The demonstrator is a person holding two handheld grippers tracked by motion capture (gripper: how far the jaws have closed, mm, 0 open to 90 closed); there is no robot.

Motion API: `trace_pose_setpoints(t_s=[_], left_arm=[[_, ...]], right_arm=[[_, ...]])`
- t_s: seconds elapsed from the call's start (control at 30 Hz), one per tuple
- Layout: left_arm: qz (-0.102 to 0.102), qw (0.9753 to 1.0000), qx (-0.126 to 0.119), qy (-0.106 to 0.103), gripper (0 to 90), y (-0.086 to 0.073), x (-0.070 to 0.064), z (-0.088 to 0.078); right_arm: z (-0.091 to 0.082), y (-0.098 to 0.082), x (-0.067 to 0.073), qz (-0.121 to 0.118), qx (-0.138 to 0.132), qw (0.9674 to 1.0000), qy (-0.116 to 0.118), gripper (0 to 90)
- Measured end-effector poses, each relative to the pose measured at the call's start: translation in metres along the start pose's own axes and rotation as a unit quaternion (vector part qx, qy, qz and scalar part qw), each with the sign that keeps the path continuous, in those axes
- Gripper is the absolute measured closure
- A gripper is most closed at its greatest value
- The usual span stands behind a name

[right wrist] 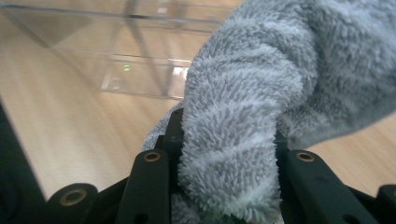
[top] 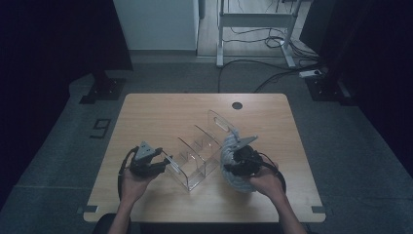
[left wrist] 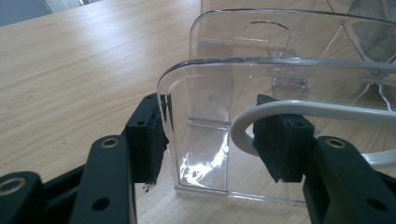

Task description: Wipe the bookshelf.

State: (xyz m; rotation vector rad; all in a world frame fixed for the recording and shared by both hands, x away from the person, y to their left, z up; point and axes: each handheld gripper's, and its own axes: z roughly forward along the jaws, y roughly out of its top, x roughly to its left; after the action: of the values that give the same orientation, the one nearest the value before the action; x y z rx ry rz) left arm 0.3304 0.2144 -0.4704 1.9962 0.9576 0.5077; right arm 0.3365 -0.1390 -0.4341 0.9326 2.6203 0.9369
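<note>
The jaws of the right gripper (right wrist: 224, 154) pinch a fluffy grey towel (right wrist: 261, 93) beside the clear plastic divider rack (top: 199, 153) on the worktop (top: 160, 117). The left gripper (left wrist: 210, 140) clamps the rack's end wall. Next, I think, the towel goes into a slot.

A fluffy grey towel (right wrist: 261, 116) hides the right claw's (right wrist: 229, 154) inner pads (and runs off the frame's top and right edges).
</note>
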Motion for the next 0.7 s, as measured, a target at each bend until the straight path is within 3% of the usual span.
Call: trace_pose_setpoints(t_s=[0.33, 0.7], left_arm=[[0.002, 1.0, 0.005, -0.007, 45.7, 0.0, -0.004, -0.003], [-0.002, 0.9999, 0.001, -0.016, 45.7, -0.005, -0.01, -0.009]], right_arm=[[-0.009, -0.021, -0.04, 0.064, -0.006, 0.9971, -0.041, 63.3], [-0.015, -0.04, -0.068, 0.116, -0.003, 0.9907, -0.071, 63.0]])
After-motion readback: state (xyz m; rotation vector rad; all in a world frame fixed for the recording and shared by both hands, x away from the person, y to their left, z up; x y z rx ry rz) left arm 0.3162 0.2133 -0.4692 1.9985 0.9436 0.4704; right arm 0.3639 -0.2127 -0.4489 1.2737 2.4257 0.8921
